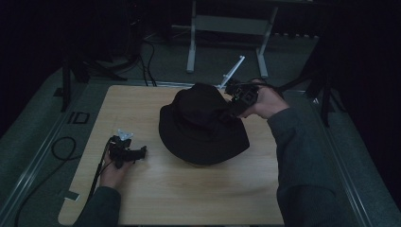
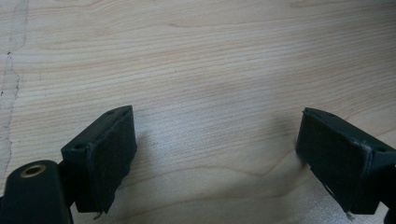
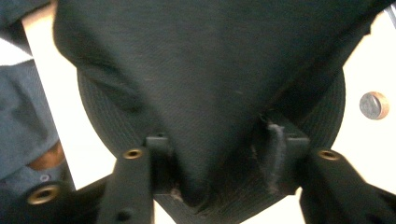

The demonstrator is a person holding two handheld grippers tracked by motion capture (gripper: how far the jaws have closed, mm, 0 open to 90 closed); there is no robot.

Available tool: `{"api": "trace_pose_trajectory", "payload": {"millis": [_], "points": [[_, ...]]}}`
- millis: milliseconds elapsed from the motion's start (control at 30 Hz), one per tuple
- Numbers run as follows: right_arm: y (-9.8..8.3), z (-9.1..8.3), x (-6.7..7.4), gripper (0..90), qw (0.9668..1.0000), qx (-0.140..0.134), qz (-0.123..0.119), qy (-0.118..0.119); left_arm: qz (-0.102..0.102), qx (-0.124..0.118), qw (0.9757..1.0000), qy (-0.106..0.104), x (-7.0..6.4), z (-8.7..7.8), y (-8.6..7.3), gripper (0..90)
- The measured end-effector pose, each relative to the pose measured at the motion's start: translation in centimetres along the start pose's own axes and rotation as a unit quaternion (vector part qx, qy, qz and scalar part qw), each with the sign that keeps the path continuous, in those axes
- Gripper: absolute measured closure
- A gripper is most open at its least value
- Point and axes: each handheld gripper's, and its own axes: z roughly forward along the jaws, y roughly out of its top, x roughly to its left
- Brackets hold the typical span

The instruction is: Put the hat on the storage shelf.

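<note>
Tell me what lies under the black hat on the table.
The black hat sits brim-down on the wooden table, right gripper at its crown. Bare wood surrounds it; whatever is beneath the crown is covered.

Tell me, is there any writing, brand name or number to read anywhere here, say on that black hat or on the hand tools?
None can be read: the black hat shows plain fabric, the wooden table only grain, and both the left gripper and right gripper show no label.
The small round thing beside the hat is too blurred to read.
</note>
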Motion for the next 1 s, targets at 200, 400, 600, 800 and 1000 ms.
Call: {"api": "trace_pose_trajectory", "payload": {"millis": [200,400,600,800,1000], "points": [[-0.7,-0.5,0.0,49.9,0.9999,0.007,0.007,0.006,0.0,0.0,1.0,0.0,0.0,0.0,0.0,12.5],[-1.7,-1.0,0.3,41.1,0.9999,0.012,0.011,-0.001,0.0,0.0,1.0,0.0,0.0,0.0,0.0,12.5],[-3.2,-0.8,0.1,32.5,0.9994,-0.001,0.023,-0.027,-0.001,-0.001,1.0,-0.001,0.0,0.0,0.0,12.5],[-4.3,-0.7,0.9,26.9,0.9983,-0.021,0.022,-0.049,-0.001,-0.001,1.0,-0.001,0.0,0.0,0.0,12.4],[-5.4,-1.0,2.1,29.0,0.9971,-0.038,0.018,-0.063,-0.001,-0.001,1.0,-0.001,0.0,0.0,0.0,12.5]]}}
